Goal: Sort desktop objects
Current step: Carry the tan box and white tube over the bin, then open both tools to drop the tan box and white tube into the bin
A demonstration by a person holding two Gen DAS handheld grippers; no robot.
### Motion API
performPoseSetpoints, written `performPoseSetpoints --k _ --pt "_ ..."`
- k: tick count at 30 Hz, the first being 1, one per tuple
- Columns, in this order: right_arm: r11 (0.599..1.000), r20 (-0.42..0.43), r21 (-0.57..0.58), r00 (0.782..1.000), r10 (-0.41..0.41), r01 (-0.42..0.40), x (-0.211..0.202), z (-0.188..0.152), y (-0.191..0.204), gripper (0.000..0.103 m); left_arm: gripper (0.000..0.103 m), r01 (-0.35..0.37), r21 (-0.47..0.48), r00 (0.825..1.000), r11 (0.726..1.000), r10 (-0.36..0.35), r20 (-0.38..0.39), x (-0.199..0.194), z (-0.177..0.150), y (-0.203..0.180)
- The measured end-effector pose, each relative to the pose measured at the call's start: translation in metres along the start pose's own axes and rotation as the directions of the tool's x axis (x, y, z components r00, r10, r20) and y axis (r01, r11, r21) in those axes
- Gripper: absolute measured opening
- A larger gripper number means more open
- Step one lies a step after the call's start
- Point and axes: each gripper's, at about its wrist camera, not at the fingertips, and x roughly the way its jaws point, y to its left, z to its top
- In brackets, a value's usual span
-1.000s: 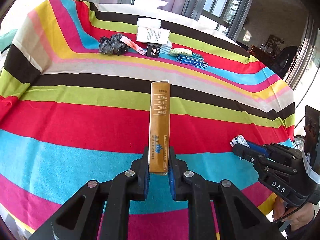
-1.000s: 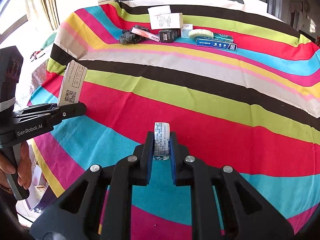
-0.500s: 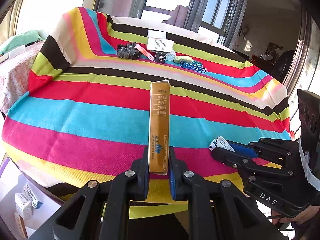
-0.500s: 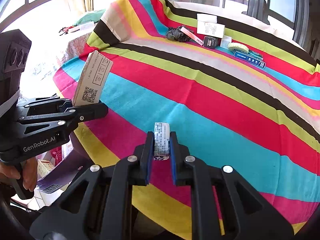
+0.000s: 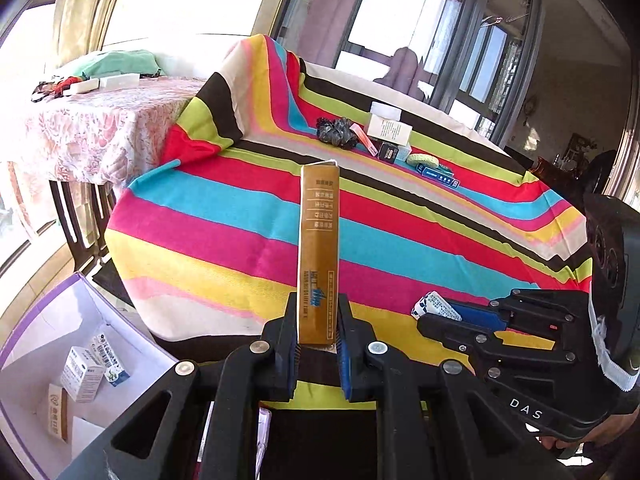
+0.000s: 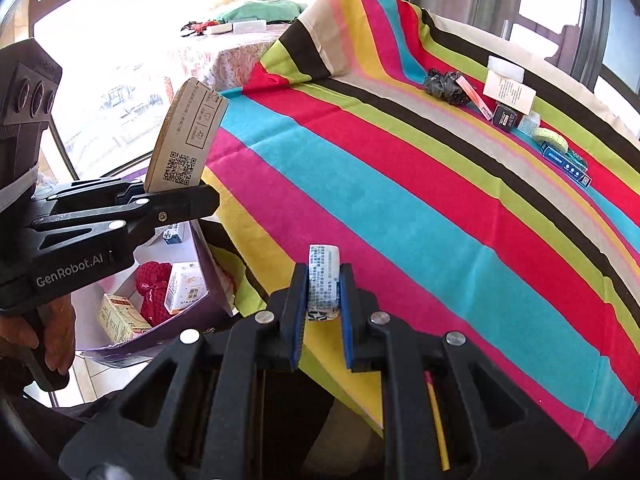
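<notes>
Left gripper (image 5: 318, 330) clamps a tall gold box (image 5: 319, 248); right gripper (image 6: 323, 298) pinches a small printed packet (image 6: 323, 280).

We see a pink floral-clothed side table (image 5: 92, 136) far left, with tall glass windows (image 5: 392, 20) behind.

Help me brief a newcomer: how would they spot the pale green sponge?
On the striped tablecloth, follow the row of small items along the far side. The pale green oval sponge sits between the small black box and the flat blue carton; only it looks soft, rounded and unprinted.
</notes>
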Motion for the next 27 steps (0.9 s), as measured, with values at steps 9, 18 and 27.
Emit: performPoseSetpoints --k 9,18,27 --pt "0.954 -0.051 -0.223 0.980 0.194 -0.200 0.028 0.019 0.083 0.017 0.015 -0.177 -0.151 0.984 0.972 0.176 -0.026 -0.023 -0.025 0.079" --pt "0.875 -0.167 -0.329 0.934 0.316 -0.355 0.062 0.019 0.138 0.018 0.018 -0.334 -0.333 0.942 0.882 0.298 -0.154 -0.021 -0.057 0.151" --pt "0.878 -0.092 -0.264 0.917 0.389 -0.399 0.044 0.017 0.122 0.055 0.072 -0.339 -0.357 0.941 0.871 0.319 -0.114 -0.026 -0.055 0.152"
